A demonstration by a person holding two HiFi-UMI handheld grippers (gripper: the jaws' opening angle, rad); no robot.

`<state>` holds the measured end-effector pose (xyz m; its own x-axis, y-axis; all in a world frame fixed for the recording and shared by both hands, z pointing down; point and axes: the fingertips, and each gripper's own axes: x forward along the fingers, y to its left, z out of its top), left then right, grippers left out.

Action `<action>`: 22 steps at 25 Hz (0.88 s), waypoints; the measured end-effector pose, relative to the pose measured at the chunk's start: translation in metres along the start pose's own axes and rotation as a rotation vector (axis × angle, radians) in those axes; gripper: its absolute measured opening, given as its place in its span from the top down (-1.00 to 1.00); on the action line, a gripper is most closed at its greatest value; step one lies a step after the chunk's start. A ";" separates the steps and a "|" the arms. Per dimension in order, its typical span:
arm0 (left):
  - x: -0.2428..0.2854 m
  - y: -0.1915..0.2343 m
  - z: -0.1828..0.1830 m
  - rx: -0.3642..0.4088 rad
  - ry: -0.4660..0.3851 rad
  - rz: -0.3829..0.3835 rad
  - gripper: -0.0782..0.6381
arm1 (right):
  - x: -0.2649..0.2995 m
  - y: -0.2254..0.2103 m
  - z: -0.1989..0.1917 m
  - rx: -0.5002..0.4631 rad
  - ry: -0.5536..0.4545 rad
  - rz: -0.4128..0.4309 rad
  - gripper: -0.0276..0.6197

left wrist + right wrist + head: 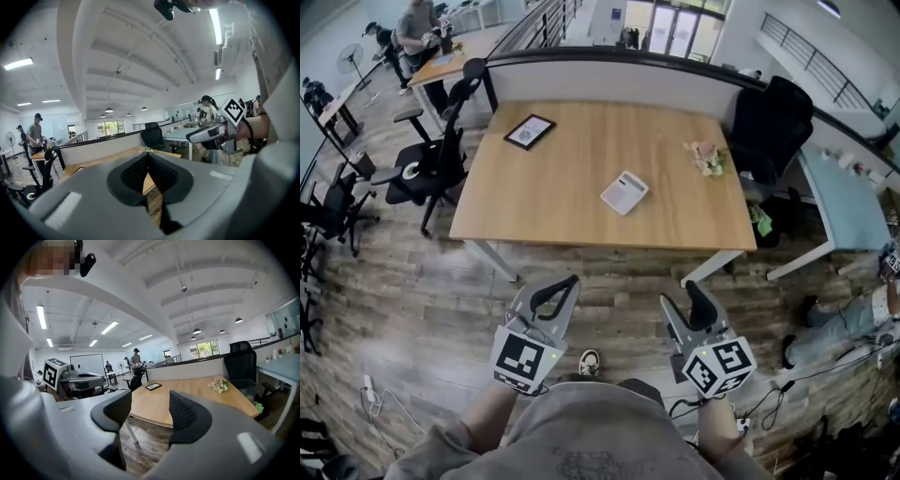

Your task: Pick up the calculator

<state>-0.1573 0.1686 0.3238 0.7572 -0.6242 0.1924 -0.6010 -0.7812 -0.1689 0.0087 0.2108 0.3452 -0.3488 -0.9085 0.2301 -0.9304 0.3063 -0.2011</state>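
Lettering on the flat white rectangular calculator (pixel 624 192) is too small to read; only a greyish key grid shows on its face. It lies askew near the middle of the light wooden table (pixel 581 159), well apart from the black-framed tablet (pixel 530 131) and the small bunch of pale pink flowers (pixel 707 157). Both tongs hang over the plank floor (pixel 619 281), short of the table. The left tongs (pixel 147 157) are clenched, tips touching, with nothing between them. The right tongs (pixel 150 408) are released and empty.
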 end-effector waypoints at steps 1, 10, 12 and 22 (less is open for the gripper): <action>0.005 0.005 -0.006 -0.001 0.012 -0.003 0.78 | 0.009 -0.003 -0.003 0.006 0.011 -0.004 0.18; 0.047 0.034 -0.041 -0.035 0.072 -0.017 0.78 | 0.060 -0.027 -0.031 0.065 0.085 -0.014 0.18; 0.058 0.042 -0.046 -0.040 0.079 -0.014 0.78 | 0.070 -0.035 -0.035 0.066 0.097 -0.016 0.18; 0.134 0.080 -0.060 -0.067 0.133 0.016 0.78 | 0.144 -0.092 -0.037 0.080 0.164 0.031 0.18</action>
<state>-0.1191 0.0221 0.3941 0.7097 -0.6292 0.3170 -0.6318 -0.7675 -0.1089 0.0402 0.0617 0.4318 -0.3973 -0.8381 0.3737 -0.9092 0.3042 -0.2843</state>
